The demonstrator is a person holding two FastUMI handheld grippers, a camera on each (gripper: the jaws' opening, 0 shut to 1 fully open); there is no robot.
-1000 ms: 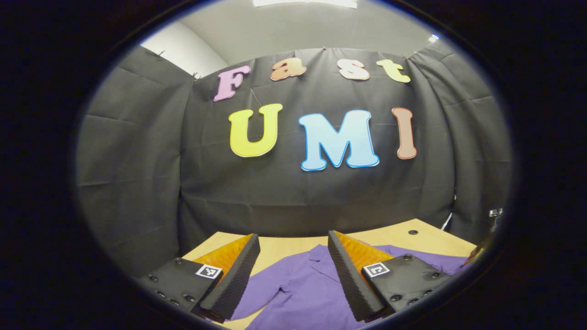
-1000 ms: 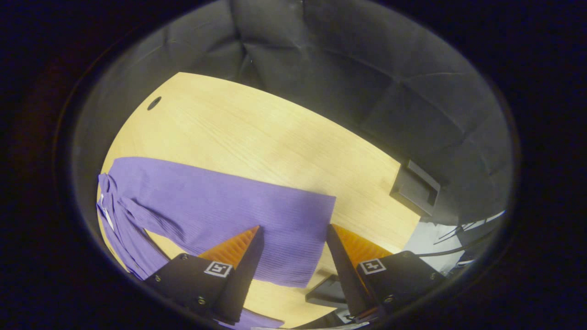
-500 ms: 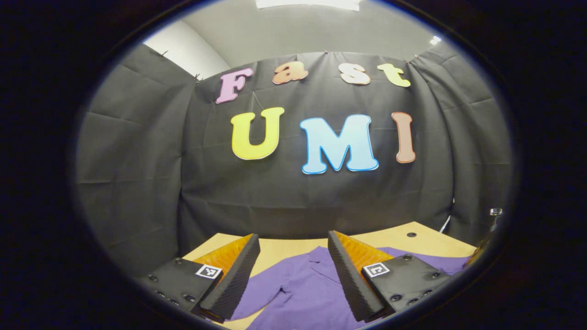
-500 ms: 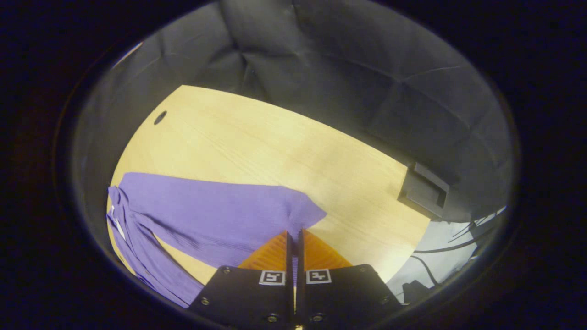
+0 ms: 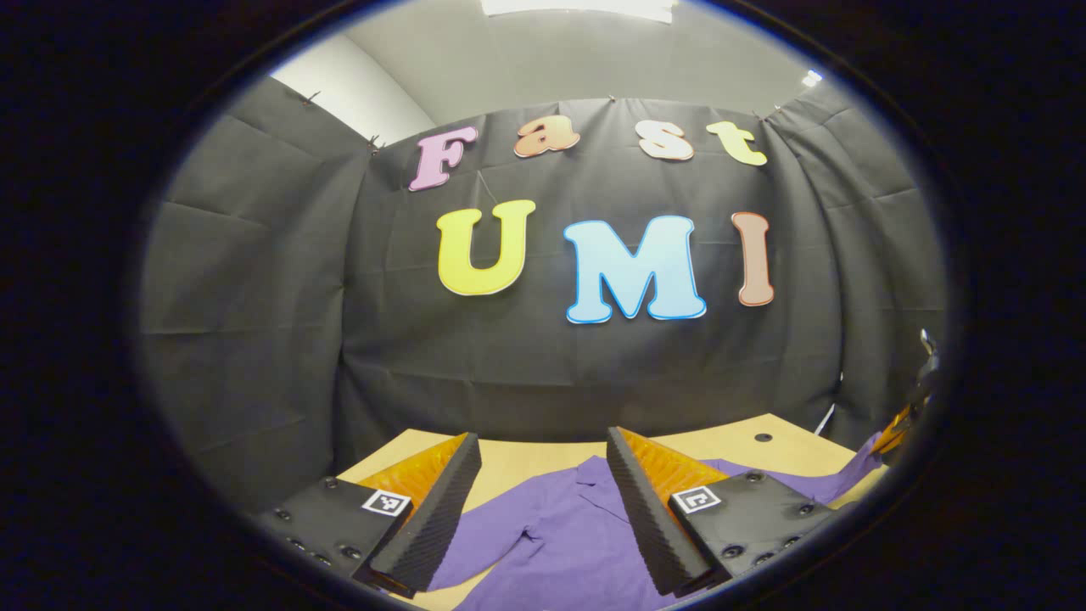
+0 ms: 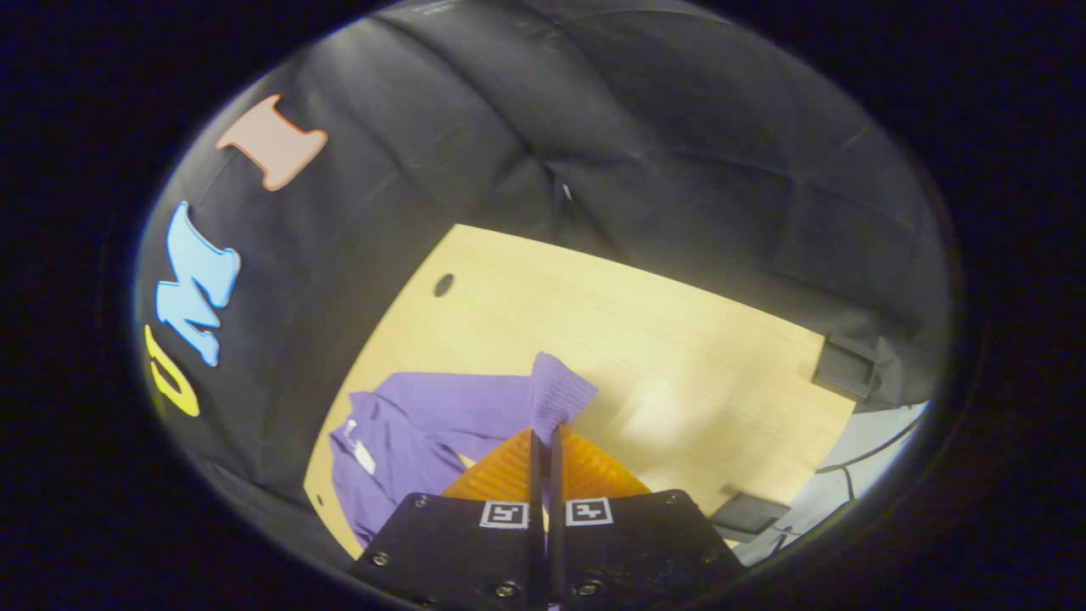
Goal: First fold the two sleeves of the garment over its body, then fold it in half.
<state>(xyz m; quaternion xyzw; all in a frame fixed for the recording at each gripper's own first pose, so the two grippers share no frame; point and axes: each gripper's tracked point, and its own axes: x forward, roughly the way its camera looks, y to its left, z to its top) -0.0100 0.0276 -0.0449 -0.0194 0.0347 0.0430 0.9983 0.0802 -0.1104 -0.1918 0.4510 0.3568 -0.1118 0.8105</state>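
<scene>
A purple garment (image 5: 551, 543) lies spread on a pale wooden counter (image 5: 526, 458). The left claw (image 5: 543, 501) hovers above it, fingers wide apart. At the counter's right edge, the right claw (image 5: 898, 424) lifts one sleeve (image 5: 836, 479).

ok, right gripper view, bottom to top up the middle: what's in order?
right hand-held gripper → pinched sleeve end → bare table → black booth wall.

The garment (image 6: 399, 424) is matt purple ribbed knit cloth; the bench (image 6: 662, 339) is smooth pale wood grain with a soft sheen.
</scene>
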